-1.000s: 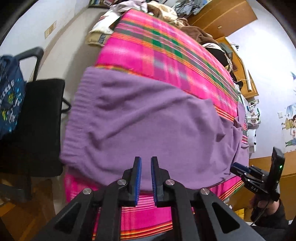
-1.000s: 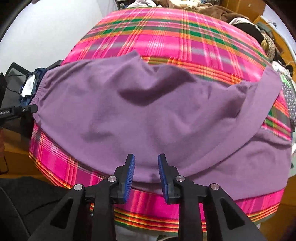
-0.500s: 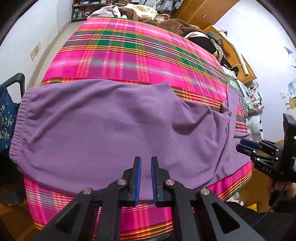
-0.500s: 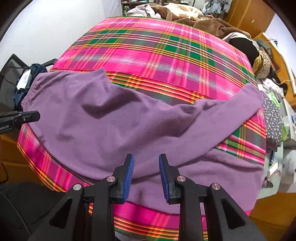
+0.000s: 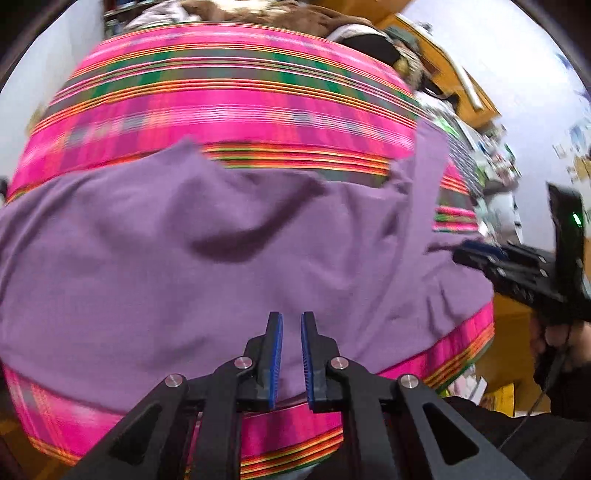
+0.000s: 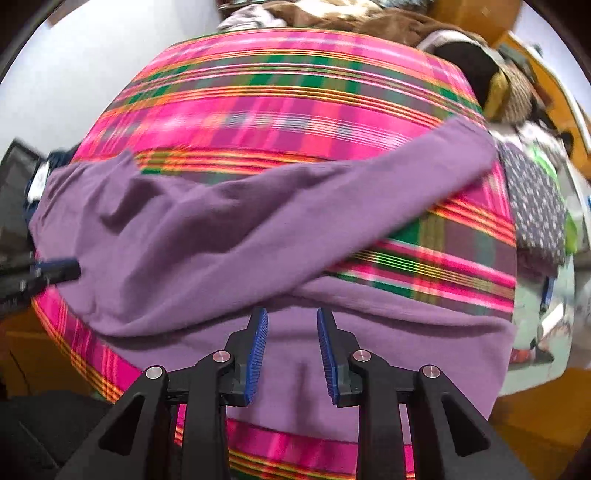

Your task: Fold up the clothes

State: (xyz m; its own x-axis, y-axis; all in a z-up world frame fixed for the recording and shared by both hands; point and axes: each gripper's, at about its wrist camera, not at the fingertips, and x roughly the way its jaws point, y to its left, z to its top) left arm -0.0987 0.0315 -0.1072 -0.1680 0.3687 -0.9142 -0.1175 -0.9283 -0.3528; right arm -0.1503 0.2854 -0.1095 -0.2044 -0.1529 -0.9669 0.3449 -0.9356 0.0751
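Note:
A pair of purple trousers (image 5: 229,258) lies spread across a bed covered by a pink plaid sheet (image 5: 229,107). My left gripper (image 5: 291,321) hovers above the trousers' near edge, its blue pads a narrow gap apart with nothing between them. In the right wrist view the trousers (image 6: 207,236) split into two legs; one runs up to the right, the other lies along the near edge. My right gripper (image 6: 291,314) hangs open over that near leg, holding nothing. Each gripper shows in the other's view: the right gripper (image 5: 476,251) at the right, the left gripper (image 6: 70,267) at the left.
A heap of brown and pale clothes (image 6: 369,18) sits at the bed's far end. A dark dotted cloth (image 6: 535,210) hangs off the right side. Wooden furniture (image 5: 454,74) stands to the right, a dark chair with a bag (image 6: 18,177) to the left.
Both grippers have travelled to the right along the trousers. The waistband and the chair have slid out of the left wrist view; the two legs now fill the right wrist view.

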